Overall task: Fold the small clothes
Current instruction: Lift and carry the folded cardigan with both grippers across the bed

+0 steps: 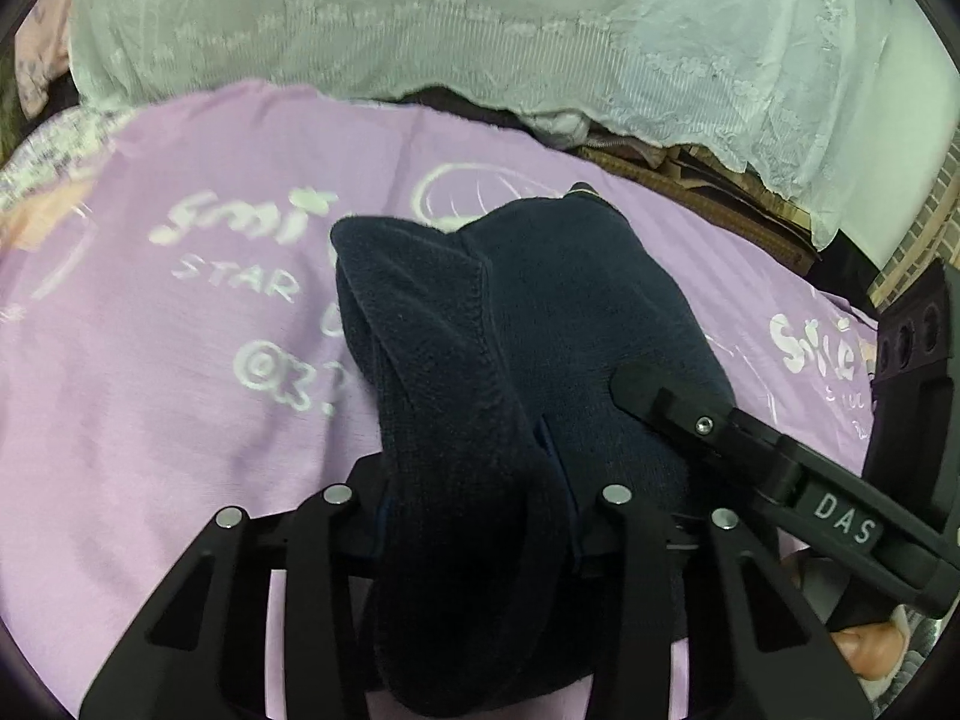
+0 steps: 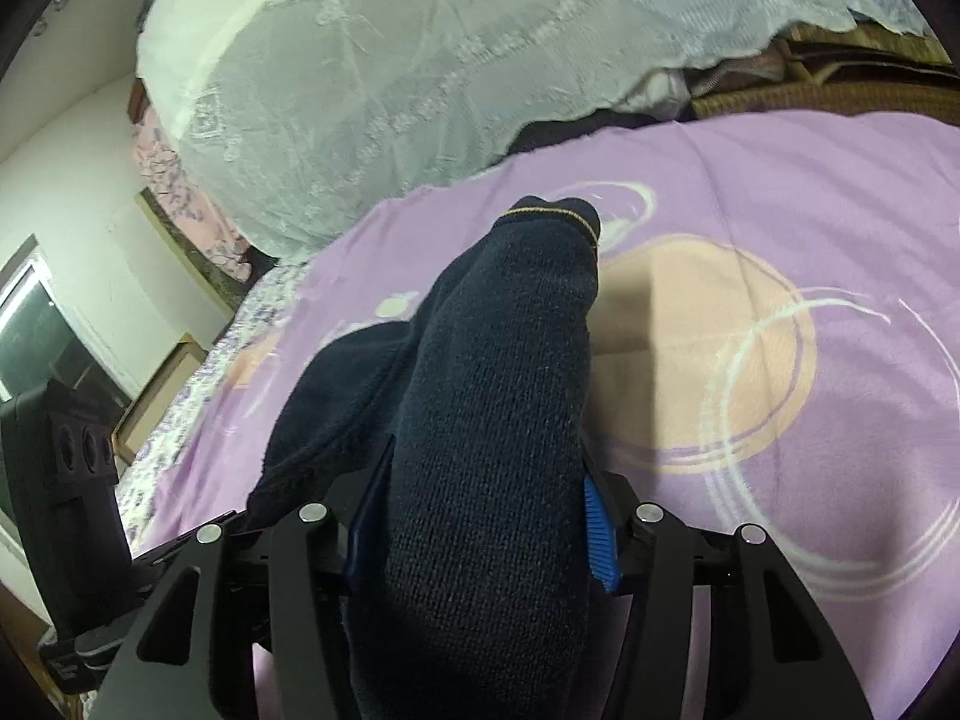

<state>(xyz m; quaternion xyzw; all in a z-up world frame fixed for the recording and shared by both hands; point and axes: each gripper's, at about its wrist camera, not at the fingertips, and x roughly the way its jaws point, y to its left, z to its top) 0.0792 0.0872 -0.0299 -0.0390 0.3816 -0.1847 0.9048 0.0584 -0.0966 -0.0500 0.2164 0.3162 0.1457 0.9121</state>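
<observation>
Navy sock (image 2: 498,420) lengthwise away (toe probably far).

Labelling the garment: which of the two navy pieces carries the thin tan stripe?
The knitted piece clamped in the right gripper; the stripe crosses its far tip. The fuzzy piece in the left gripper is plain.
</observation>
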